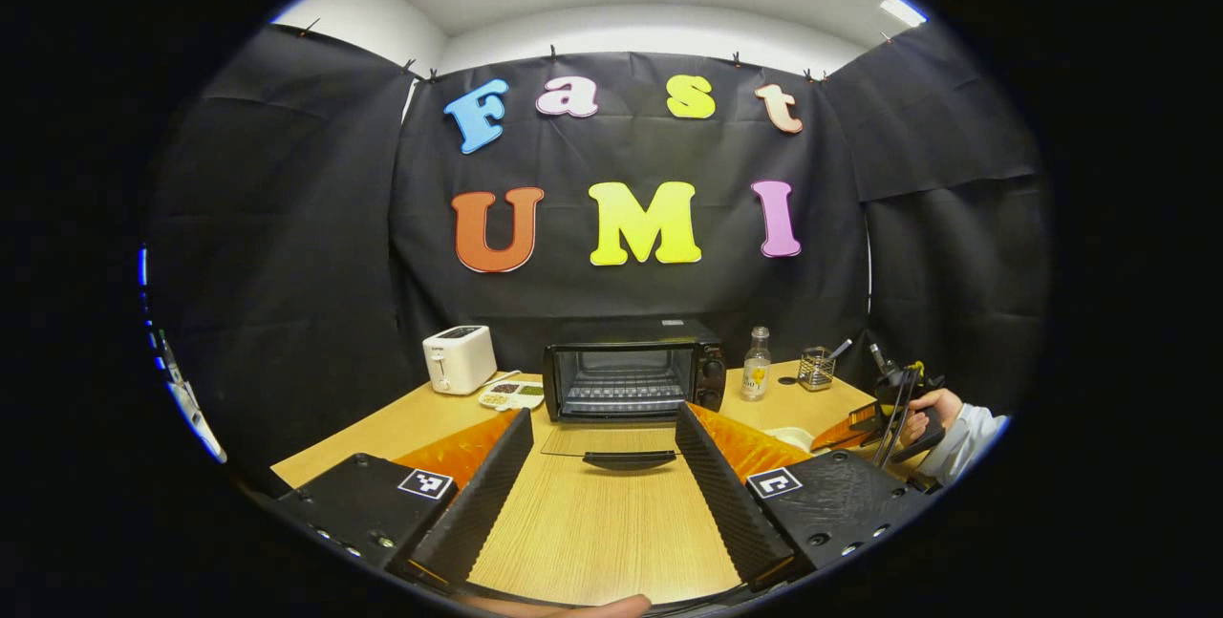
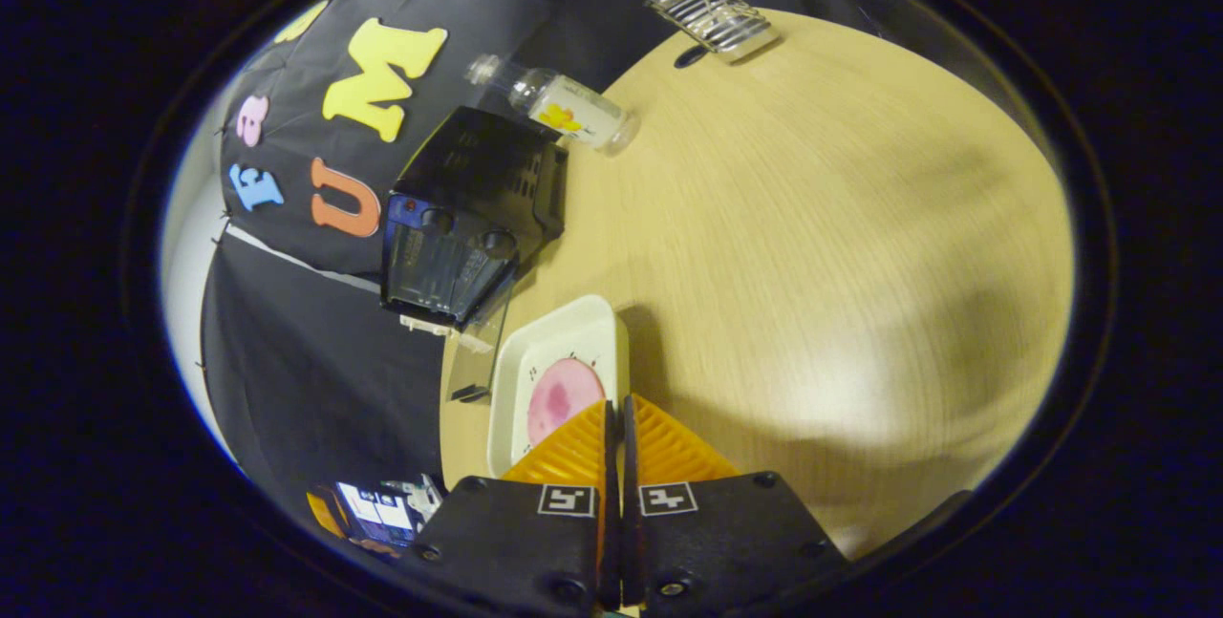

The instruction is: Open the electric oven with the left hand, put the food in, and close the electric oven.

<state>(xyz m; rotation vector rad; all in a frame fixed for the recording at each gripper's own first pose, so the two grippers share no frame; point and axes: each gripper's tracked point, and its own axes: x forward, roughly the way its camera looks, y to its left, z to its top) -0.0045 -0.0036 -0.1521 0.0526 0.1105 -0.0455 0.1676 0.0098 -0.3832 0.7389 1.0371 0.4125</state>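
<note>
Step one looks done: the black electric oven (image 1: 631,372) at the desk's (image 1: 592,522) far edge stands with its glass door (image 1: 611,444) folded flat, rack bare. Your left tool (image 1: 604,465) hangs released, fingers spread wide, just in front of that door. Your right tool (image 2: 616,427) is clenched tight at the near rim of the white rectangular plate (image 2: 549,360), which carries the round pink slice of food (image 2: 564,398) beside the oven door. You have yet to load the food and shut the door.
</note>
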